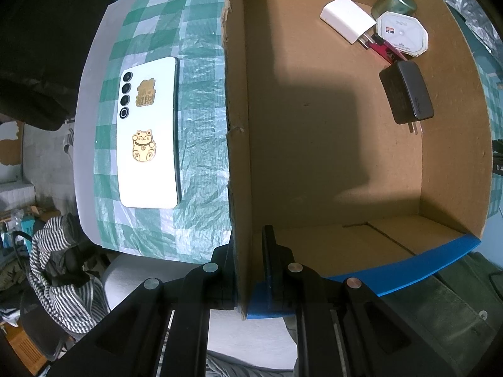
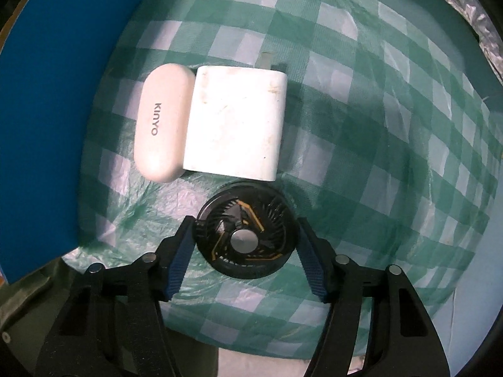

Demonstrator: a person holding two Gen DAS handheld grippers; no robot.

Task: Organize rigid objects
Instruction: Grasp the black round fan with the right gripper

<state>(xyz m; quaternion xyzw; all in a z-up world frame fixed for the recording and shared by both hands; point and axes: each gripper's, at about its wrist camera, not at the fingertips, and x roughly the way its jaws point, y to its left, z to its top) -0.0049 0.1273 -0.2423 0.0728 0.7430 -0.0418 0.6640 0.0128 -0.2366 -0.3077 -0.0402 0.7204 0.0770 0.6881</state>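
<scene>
While several items already lie in the cardboard box (image 1: 314, 144), whose wall the left gripper (image 1: 248, 270) clamps, the right gripper (image 2: 245, 245) fingers stand apart around the round fan (image 2: 246, 235), ungrasped.

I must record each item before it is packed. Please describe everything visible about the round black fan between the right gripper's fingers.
The round black fan lies flat on the green checked cloth, face up. It looks like plastic, with thin radial blades, gold-orange lines and a shiny metal hub. The right gripper straddles it: the left pad seems to touch its rim, the right stands just clear. The white charger lies directly beyond it.
</scene>
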